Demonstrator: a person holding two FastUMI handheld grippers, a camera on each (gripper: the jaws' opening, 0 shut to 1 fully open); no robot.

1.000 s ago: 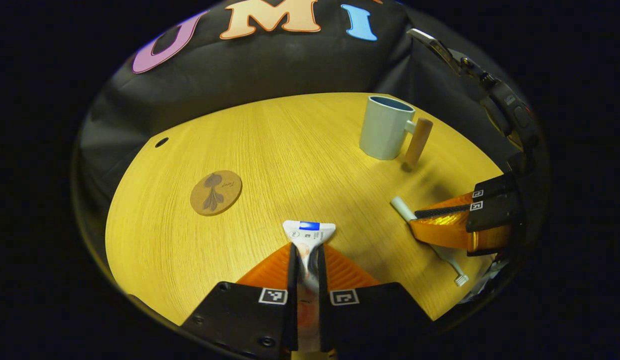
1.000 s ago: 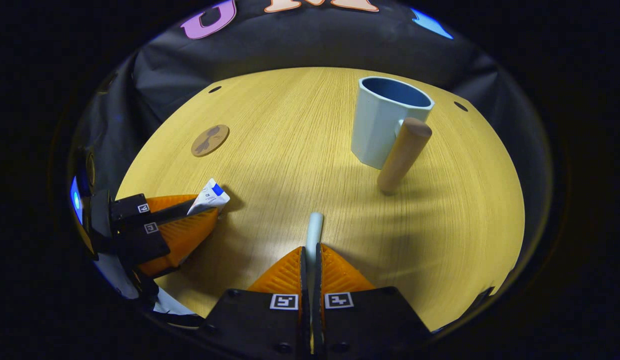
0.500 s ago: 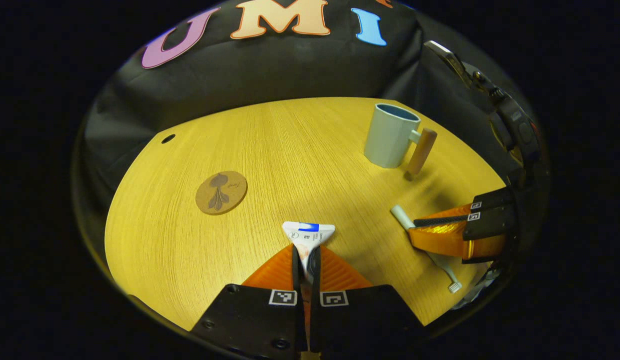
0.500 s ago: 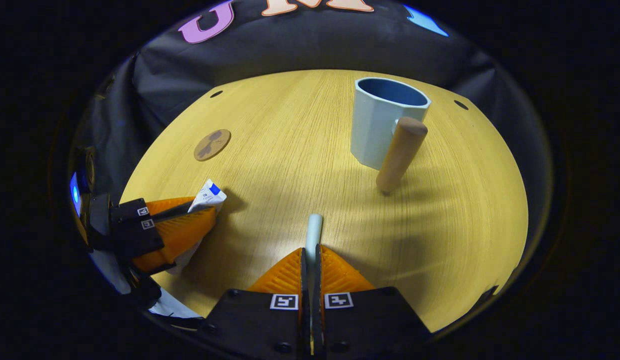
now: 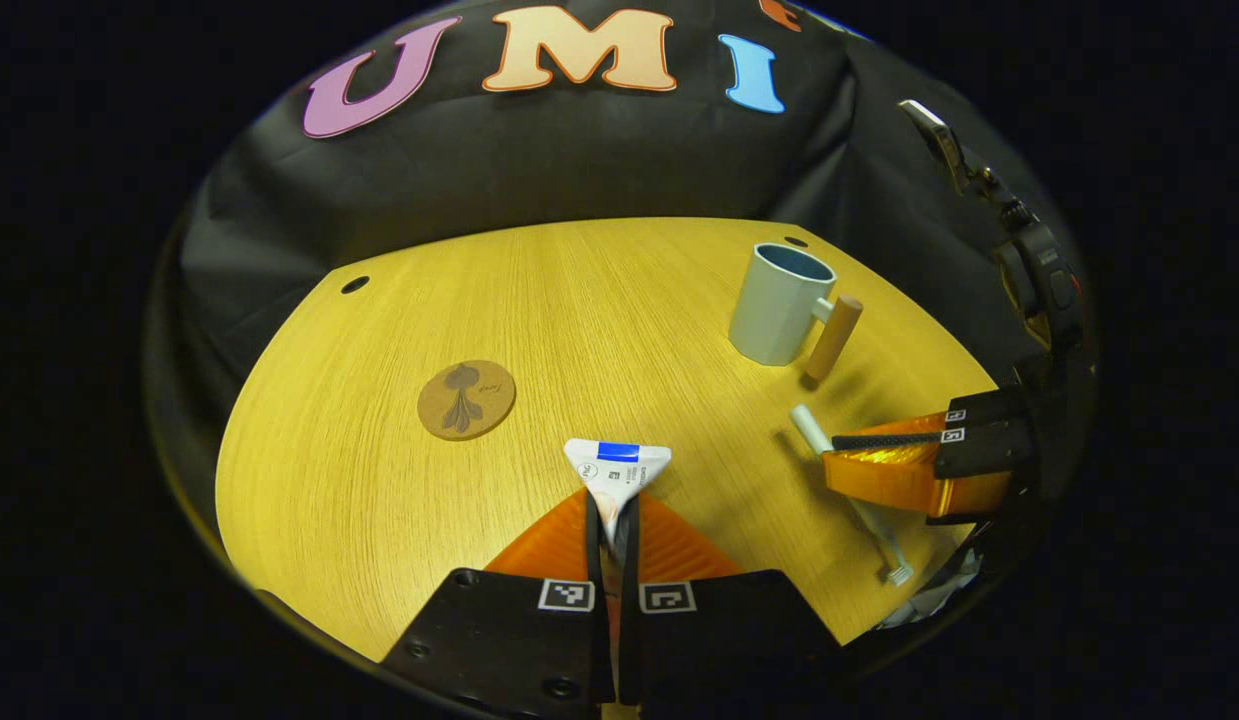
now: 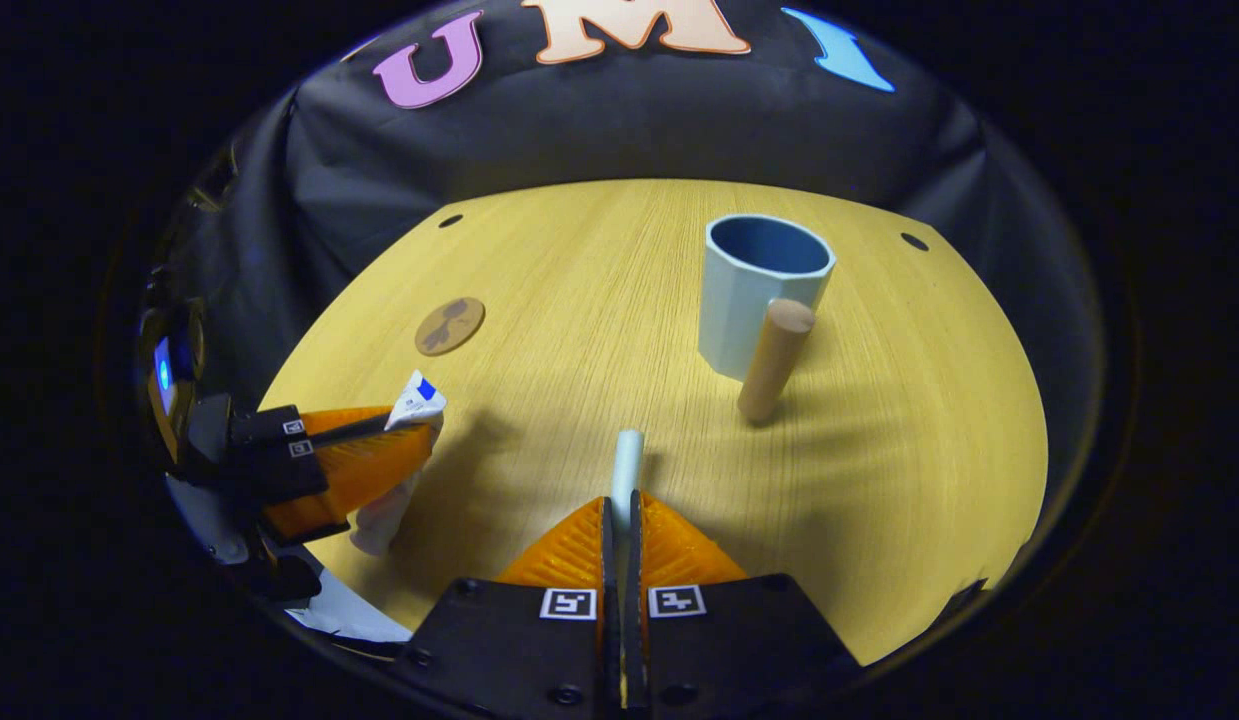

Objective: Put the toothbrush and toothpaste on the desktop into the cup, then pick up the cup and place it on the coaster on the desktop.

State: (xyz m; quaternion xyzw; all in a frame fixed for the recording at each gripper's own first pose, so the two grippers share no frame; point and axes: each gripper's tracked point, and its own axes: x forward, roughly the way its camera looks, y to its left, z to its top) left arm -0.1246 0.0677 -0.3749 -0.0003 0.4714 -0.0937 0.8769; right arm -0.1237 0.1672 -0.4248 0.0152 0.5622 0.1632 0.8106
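My left gripper (image 5: 612,503) is shut on the white toothpaste tube (image 5: 617,470), whose flat crimped end with a blue band sticks out ahead of the fingers, lifted above the desktop. My right gripper (image 6: 624,505) is shut on the pale toothbrush (image 6: 627,460), handle end pointing forward. In the left gripper view the right gripper (image 5: 884,462) holds the toothbrush (image 5: 809,430) at the right, bristle end hanging down toward me. In the right gripper view the left gripper (image 6: 379,445) holds the tube (image 6: 417,402) at the left. The light blue cup (image 6: 754,290) with a wooden handle (image 6: 772,360) stands upright and empty. The round cork coaster (image 5: 466,399) lies flat at the left.
The round wooden desktop (image 6: 599,300) has small dark holes near its far rim (image 6: 915,241). Black cloth wall rises right behind it. Bare wood lies between the coaster (image 6: 449,325) and the cup (image 5: 779,305).
Both grippers have risen with the toothpaste and the toothbrush in them; the desktop, cup and coaster look farther below. The left jaws closed tighter on the tube.
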